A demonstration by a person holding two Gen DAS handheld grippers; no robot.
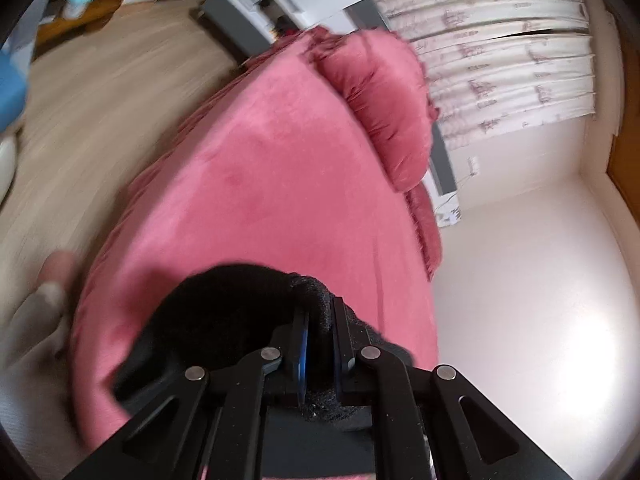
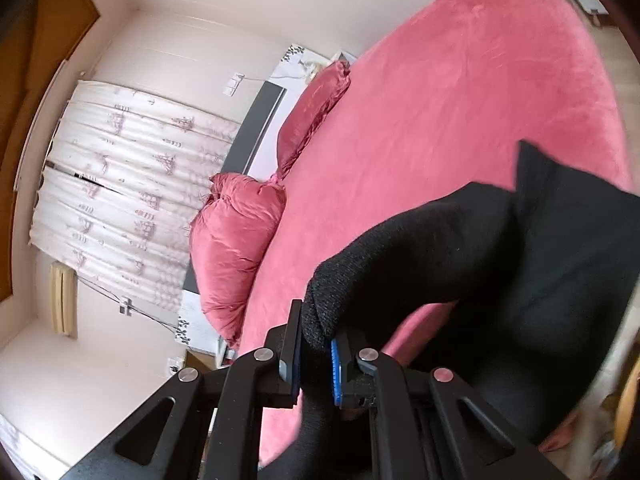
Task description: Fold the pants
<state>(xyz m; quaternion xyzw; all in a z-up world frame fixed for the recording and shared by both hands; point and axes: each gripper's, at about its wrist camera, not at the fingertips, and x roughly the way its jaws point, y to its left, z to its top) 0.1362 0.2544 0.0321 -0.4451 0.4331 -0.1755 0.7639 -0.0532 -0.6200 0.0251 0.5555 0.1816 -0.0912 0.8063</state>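
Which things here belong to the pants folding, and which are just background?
Job: black pants, left gripper and right gripper each clamped on them, pink bed below.
Background: pink pillows, curtain, wooden floor.

Black knit pants point(image 2: 500, 264) — lifted, draped

On my feeds the pants point(image 2: 500, 264) are matt black cloth with a fine, rough knit weave, clearest at the hem pinched in the right gripper point(image 2: 316, 344). The bed point(image 1: 260, 200) under them wears a pink, velvety cover, soft and matt. The pillows point(image 2: 236, 248) at the bed's head look smoother, with a slight satin sheen. Both grippers, the left point(image 1: 320, 344) too, are matt black plastic with bright metal pins and blue ribbed pads. Beyond the pillows hangs a white pleated cloth curtain point(image 1: 500, 48). Beside the bed, the floor point(image 1: 100, 92) looks like pale wood.
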